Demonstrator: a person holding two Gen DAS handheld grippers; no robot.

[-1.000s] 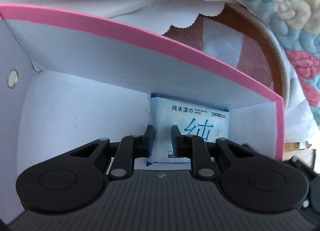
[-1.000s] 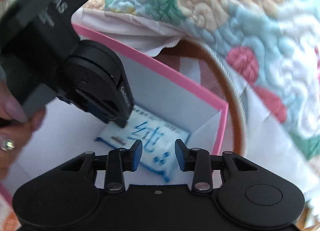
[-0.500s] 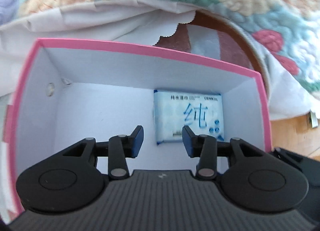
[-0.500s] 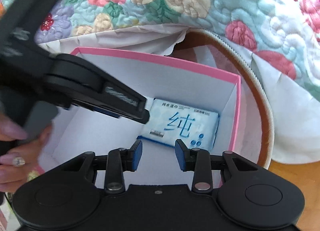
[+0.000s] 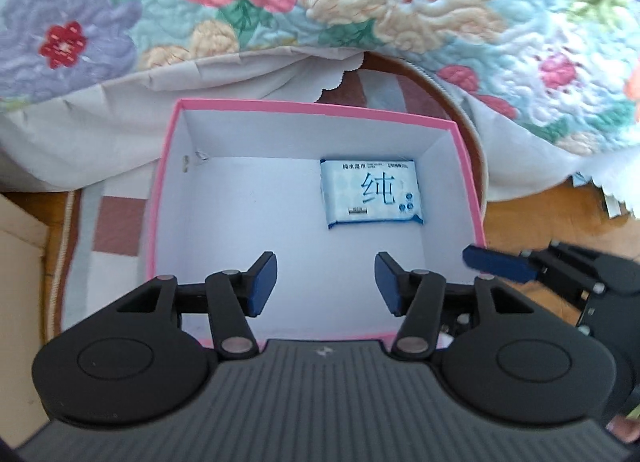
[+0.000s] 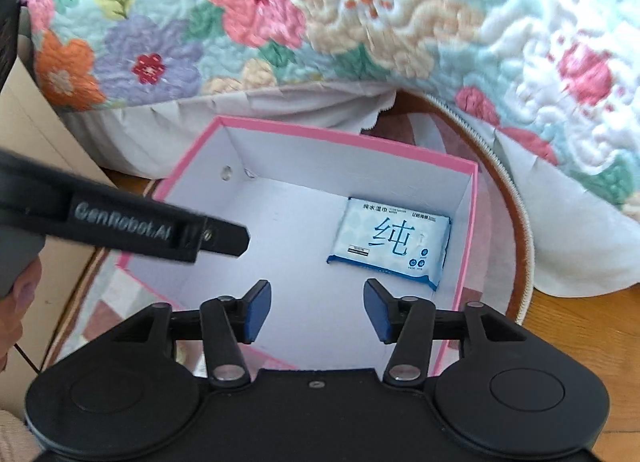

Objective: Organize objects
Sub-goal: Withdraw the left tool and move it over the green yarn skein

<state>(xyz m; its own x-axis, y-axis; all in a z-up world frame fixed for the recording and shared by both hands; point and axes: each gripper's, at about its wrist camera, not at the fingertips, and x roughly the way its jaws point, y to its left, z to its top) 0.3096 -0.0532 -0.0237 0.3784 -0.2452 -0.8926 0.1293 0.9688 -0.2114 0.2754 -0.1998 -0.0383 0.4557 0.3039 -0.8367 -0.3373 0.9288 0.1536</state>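
Both tongs, left (image 5: pixel 325 283) & right (image 6: pixel 317 311), spread, empty, above the box (image 5: pixel 362 110). Wipes pack (image 5: pixel 371 194) inside, far-right corner. Risk: left tongs clipping the thin wall, tipping it.

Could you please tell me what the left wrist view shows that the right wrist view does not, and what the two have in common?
Only the left wrist view shows the right gripper from the side, reaching in over the right rim of the pink box, and the box's near rim.

Only the right wrist view shows the left gripper's black body with GenRobot.AI lettering crossing from the left, and part of the person's hand.

Both show the wet wipes pack lying flat in the box's far right corner, the floral quilt behind, and their own gripper open and empty.
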